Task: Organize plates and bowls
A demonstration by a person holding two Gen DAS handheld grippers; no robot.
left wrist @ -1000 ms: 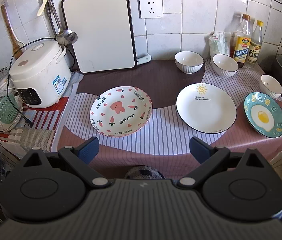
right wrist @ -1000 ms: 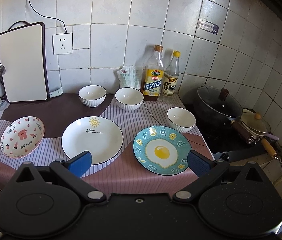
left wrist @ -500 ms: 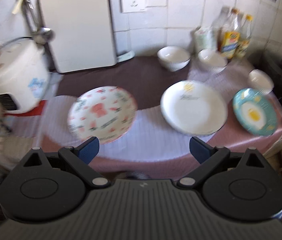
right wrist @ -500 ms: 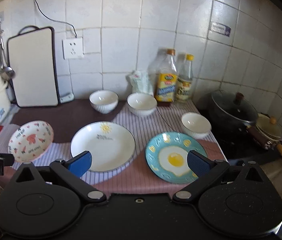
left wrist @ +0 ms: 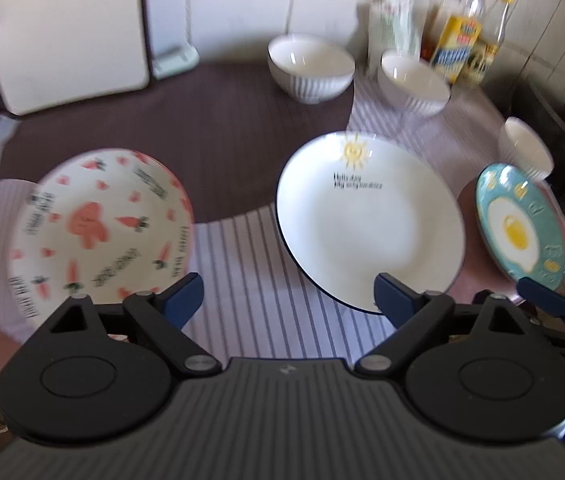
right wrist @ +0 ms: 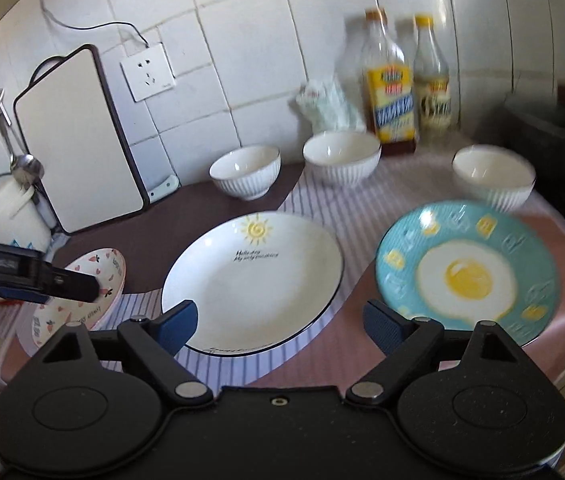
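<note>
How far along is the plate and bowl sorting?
Done: nothing stacked. The carrot plate, sun plate and egg plate lie apart, and the three white bowls stand singly.
In hand: nothing. The left gripper and right gripper are closing, nothing between their fingers.
Left: all the stacking.

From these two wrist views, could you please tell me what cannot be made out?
- Black lettering on the white sun-printed plate: too small and blurred, both views.
- Yellow-labelled glass bottle: label motion-blurred.
- Dark lidded pot: blurred, cut off by the right wrist view's edge.
</note>
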